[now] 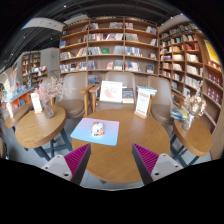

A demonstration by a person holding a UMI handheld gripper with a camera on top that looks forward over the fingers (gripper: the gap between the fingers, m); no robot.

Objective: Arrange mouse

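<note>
There is a single view, taken by a wide-angle camera riding on the hand-held gripper. It looks forward along the two fingers, whose magenta pads rise from the bottom of the frame, left and right of centre. The camera sits above the round light wooden table and tilts slightly down, so the tabletop fills the lower middle. It faces tall wooden bookshelves stretching across the upper frame, well away. The lens bends the shelves at both sides.

fingers spread wide, holding nothing
</note>
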